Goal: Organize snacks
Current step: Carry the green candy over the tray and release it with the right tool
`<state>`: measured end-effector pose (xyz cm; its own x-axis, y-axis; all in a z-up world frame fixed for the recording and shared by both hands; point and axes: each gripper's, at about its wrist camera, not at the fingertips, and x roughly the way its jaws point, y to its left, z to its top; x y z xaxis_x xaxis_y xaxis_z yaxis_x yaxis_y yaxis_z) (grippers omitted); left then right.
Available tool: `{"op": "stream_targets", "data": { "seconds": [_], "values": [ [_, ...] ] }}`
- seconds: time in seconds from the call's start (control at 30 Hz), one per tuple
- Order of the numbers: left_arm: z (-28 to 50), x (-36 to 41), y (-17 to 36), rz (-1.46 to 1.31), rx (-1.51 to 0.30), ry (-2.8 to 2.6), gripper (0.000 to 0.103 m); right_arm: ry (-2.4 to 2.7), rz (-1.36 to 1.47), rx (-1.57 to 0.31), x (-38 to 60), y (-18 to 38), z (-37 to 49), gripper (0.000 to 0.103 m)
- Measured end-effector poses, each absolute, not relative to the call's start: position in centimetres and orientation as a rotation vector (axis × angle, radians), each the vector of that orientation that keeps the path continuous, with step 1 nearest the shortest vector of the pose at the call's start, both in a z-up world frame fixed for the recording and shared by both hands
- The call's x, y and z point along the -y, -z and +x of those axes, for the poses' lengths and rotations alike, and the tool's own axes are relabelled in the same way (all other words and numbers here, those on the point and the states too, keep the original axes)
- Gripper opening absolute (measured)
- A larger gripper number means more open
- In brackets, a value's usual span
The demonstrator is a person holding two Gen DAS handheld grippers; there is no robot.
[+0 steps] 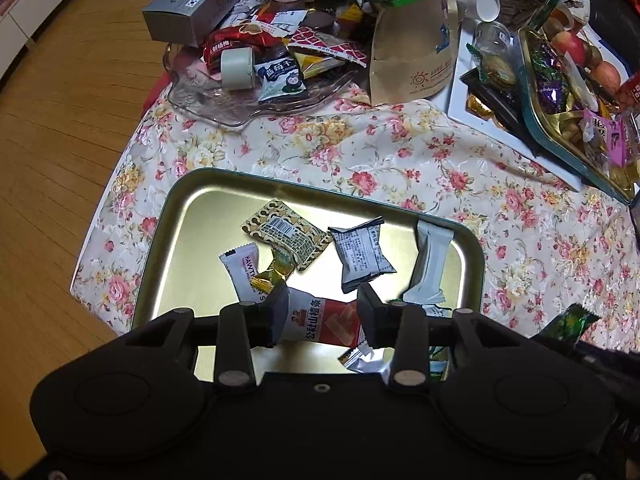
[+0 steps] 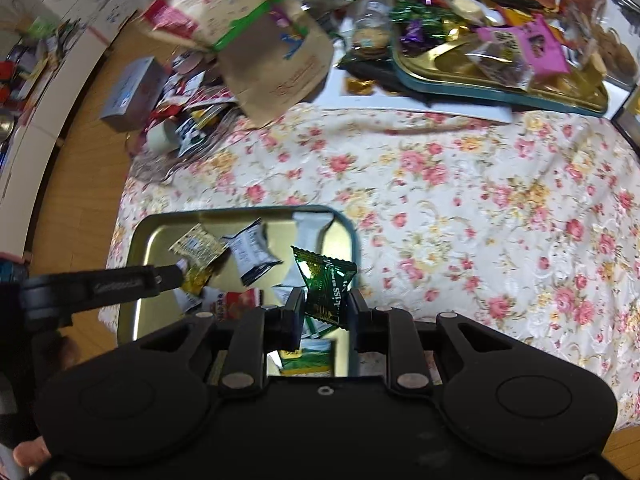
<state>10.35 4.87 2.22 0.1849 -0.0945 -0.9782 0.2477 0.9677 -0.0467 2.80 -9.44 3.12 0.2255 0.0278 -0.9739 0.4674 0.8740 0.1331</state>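
A gold tin tray with a teal rim (image 1: 168,208) lies on the floral cloth and holds several wrapped snacks. Among them are a gold patterned packet (image 1: 286,234), a grey packet (image 1: 362,256) and a white bar (image 1: 430,258). My left gripper (image 1: 323,300) hovers open over the tray. A red-and-white pack (image 1: 324,322) lies flat in the tray below its fingers, and the pads do not press on it. My right gripper (image 2: 326,300) is shut on a green candy wrapper (image 2: 326,280), held above the tray's right end (image 2: 348,232). The left gripper's finger (image 2: 120,284) shows at the left of the right wrist view.
A clear dish (image 1: 240,104) piled with snacks, a grey box (image 1: 188,4) and a brown paper bag (image 1: 412,52) stand at the back. A second gold tray (image 1: 560,132) full of candies sits at the right. The table ends at the left above a wooden floor (image 1: 48,160).
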Motion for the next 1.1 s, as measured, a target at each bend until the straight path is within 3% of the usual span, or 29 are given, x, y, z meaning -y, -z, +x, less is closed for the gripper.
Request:
{"op": "stream_targets", "data": {
  "seconds": [0.47,0.6,1.1],
  "values": [
    [10.5,-4.5,-1.8,0.126,-1.387,0.247,0.048,0.19,0.35,-1.302,3.8,-4.8,2.8,0.025],
    [10.6,-4.5,-1.8,0.126,-1.385,0.232,0.048,0.168,0.36,-1.314,3.3,-5.0,3.0,0.034],
    [10.1,-3.8,-1.1,0.145,-1.423,0.256,0.048,0.309,0.304,-1.379,4.6,-3.4,3.3,0.034]
  ]
}}
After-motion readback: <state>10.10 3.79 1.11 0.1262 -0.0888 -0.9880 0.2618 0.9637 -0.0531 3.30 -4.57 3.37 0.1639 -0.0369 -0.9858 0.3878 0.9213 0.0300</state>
